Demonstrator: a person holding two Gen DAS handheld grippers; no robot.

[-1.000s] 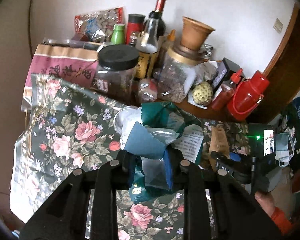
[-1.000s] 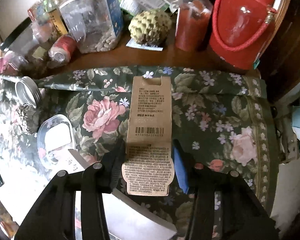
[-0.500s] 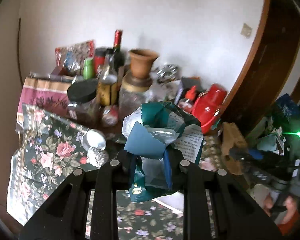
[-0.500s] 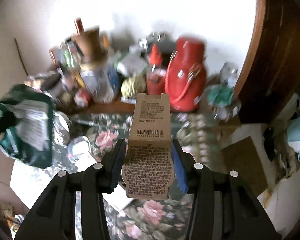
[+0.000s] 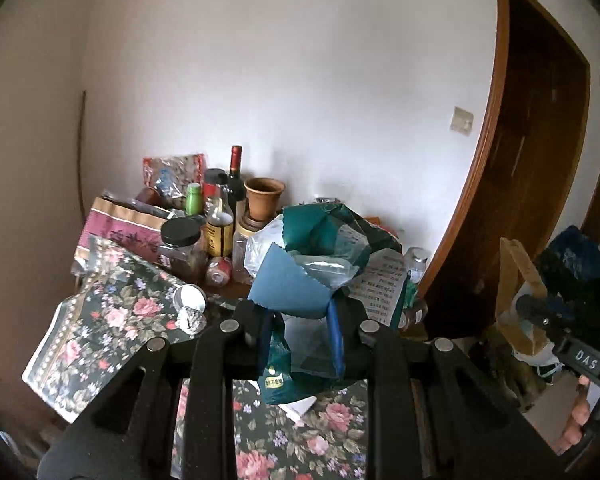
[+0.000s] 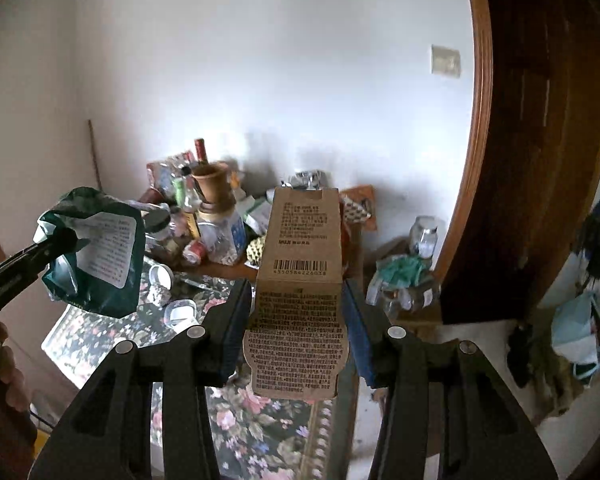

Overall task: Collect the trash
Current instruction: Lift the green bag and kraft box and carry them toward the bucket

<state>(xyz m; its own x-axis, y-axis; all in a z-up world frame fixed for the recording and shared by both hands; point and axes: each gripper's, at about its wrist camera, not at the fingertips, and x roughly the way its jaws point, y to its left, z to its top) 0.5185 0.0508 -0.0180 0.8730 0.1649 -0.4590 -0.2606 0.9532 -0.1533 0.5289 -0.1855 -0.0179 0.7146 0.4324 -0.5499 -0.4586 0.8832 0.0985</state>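
Two grips: left gripper (image 5: 300, 320) clamping crumpled green bag (image 5: 324, 248); right gripper (image 6: 296, 320) pinching printed kraft packet (image 6: 300, 280), barcode legible only there.

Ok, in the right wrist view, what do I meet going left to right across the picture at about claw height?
Left claw holding the green bag → brown cardboard packet in the right claw → glass jar → wooden door frame → pale blue bag.

Soft daylight on the white wall (image 5: 300, 80), dark vignetted corners, strong fisheye bending at edges, slight blur.
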